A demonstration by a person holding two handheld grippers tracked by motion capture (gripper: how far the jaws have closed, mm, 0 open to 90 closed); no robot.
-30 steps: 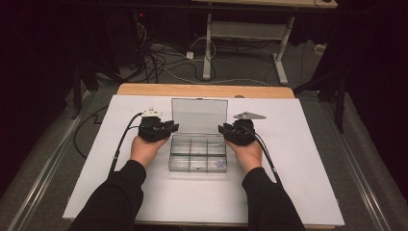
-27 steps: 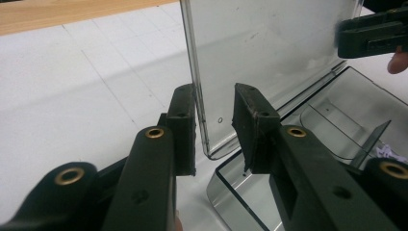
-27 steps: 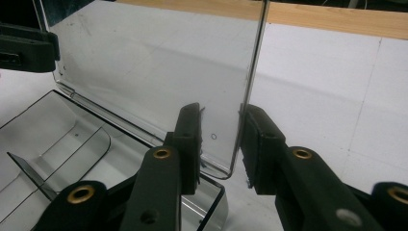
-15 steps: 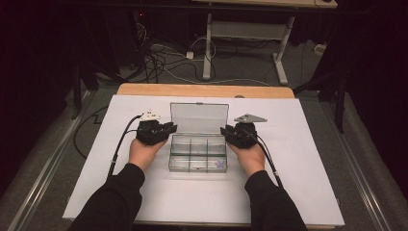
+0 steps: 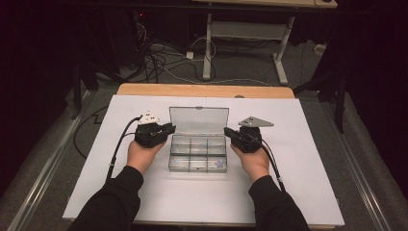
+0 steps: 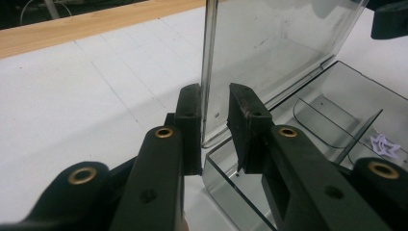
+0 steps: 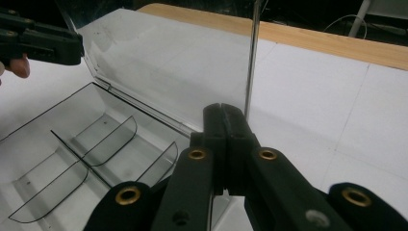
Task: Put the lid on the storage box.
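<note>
Centrally placed on the white sheet (image 5: 312,159): clear compartment box (image 5: 197,156), open, with lid (image 5: 198,120) standing upright along the far side. Flanked left and right by the two grippers, both up at the lid's side edges.

Just changed: closing on both sides. On the left gripper (image 6: 215,125), jaws have just been narrowing and now straddle the lid's left edge; one pad at the plastic, the other a little apart, so not yet a pinch. On the right gripper (image 7: 222,115), jaws have just snapped fully together with nothing between; lid's right edge just beside the tips, ungripped.

Judged from that: lid probably about to be folded down, but held firmly by neither side. Likely calls for finishing the left-hand squeeze, or simply pushing with the clamped right tips.

Inside the box: six compartments split by clear dividers. Small pale paper shape (image 5: 220,163) in the near-right compartment; the rest apparently bare.

Beyond the sheet, wooden table edge (image 5: 207,90) at the far side.
</note>
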